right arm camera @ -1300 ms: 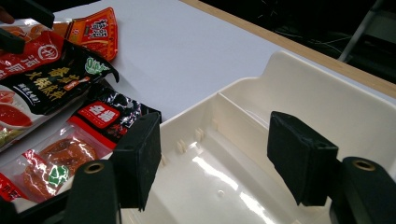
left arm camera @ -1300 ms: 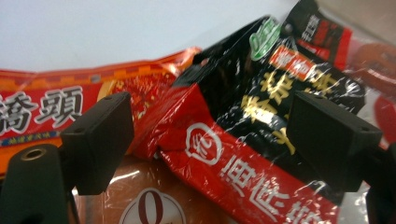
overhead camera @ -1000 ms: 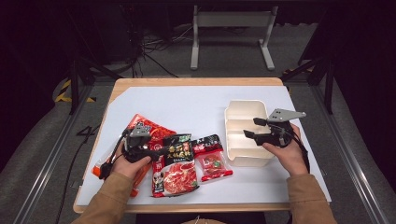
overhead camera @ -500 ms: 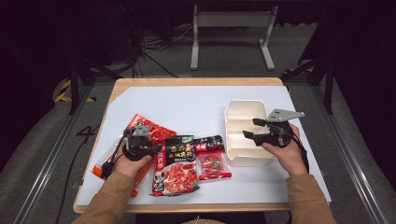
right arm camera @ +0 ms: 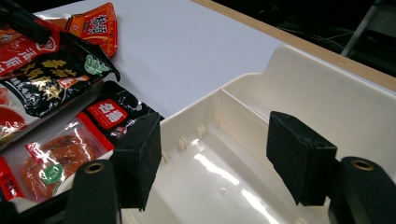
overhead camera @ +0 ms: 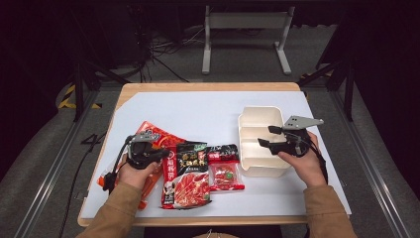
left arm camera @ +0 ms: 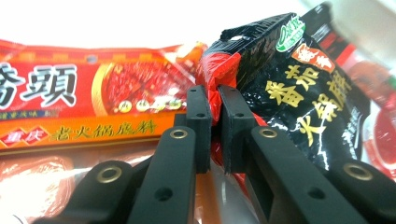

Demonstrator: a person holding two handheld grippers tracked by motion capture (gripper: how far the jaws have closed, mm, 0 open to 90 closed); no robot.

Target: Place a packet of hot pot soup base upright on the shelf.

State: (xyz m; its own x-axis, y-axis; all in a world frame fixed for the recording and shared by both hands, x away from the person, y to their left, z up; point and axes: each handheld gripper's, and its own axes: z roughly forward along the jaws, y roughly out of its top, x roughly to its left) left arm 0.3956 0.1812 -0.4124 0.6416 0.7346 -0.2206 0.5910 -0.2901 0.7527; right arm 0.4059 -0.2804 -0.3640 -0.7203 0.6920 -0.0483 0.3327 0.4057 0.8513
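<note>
The black-and-red sauce packet [overhead camera: 185, 171] lies near the front edge of the tabletop [overhead camera: 198, 111], left of centre, overlapping a long red packet [overhead camera: 157, 141] beside it. Your left gripper [left arm camera: 214, 109] has just been closing and now pinches the packet's crumpled edge between its pads. Your right gripper [right arm camera: 212, 161] hangs spread wide over the cream divided tray [overhead camera: 257, 119] toward the right edge, gripping nothing.
</note>
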